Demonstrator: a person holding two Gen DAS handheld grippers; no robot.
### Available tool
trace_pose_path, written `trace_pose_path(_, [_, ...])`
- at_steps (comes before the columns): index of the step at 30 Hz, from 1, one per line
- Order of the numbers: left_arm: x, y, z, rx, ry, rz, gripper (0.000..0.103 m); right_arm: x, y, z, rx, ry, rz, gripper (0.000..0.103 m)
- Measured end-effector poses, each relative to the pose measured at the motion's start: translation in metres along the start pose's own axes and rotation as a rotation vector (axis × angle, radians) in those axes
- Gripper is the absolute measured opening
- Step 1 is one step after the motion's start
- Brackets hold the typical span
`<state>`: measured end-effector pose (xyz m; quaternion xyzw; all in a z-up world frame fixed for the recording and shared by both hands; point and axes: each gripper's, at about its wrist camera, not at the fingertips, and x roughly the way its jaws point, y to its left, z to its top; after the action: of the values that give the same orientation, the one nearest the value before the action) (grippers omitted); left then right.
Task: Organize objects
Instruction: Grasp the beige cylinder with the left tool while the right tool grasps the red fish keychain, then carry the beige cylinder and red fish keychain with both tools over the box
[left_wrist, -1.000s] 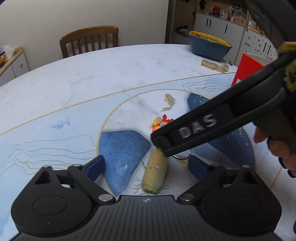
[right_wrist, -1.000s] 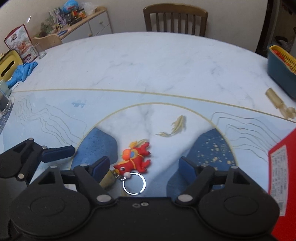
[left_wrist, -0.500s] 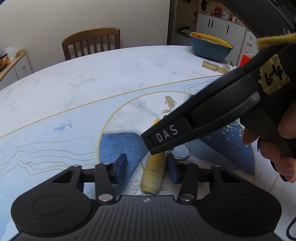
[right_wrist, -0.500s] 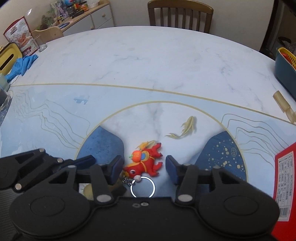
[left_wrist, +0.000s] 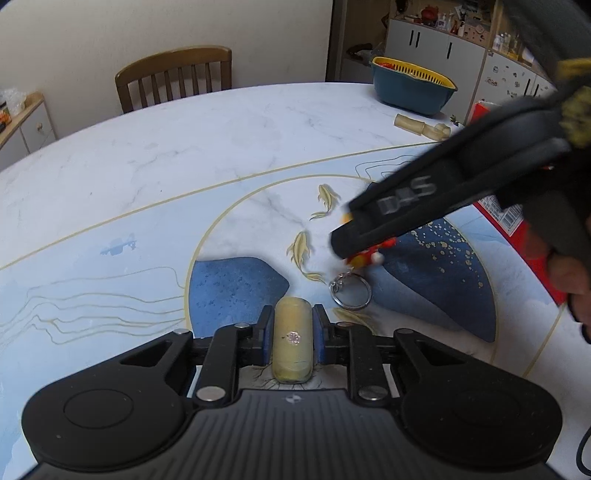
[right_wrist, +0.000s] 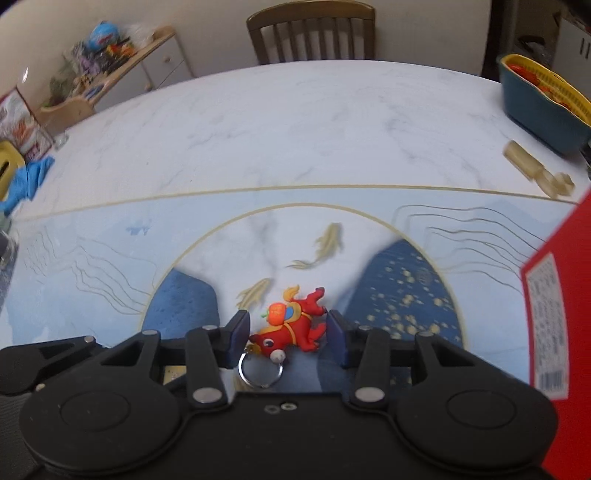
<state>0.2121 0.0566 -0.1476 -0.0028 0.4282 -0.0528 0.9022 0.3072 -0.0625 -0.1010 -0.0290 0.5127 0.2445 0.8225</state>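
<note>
Slippage threatens: the left hand-held gripper (left_wrist: 293, 334) clamps the yellow capsule (left_wrist: 293, 338) on the table (left_wrist: 207, 155), while the right hand-held gripper (right_wrist: 288, 332), half-closed, barely pinches the red keychain toy (right_wrist: 291, 326), whose ring (right_wrist: 260, 371) dangles.

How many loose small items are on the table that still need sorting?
3: a yellow tube clamped in the left jaws, a red toy keychain between the right jaws, and a beige piece beside the blue basket. Others may be hidden.
</note>
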Motion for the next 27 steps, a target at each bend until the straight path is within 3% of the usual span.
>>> trace_pose_path(13, [-0.039, -0.01, 0.026, -0.012, -0.006, -0.038, 0.02, -0.077, -0.019, -0.01, 0.002, -0.075, 0.044, 0.043])
trace_pose_path(27, [-0.098, -0.071, 0.083, 0.024, -0.062, -0.091, 0.02, -0.178, -0.073, -0.01, 0.002, -0.157, 0.076, 0.044])
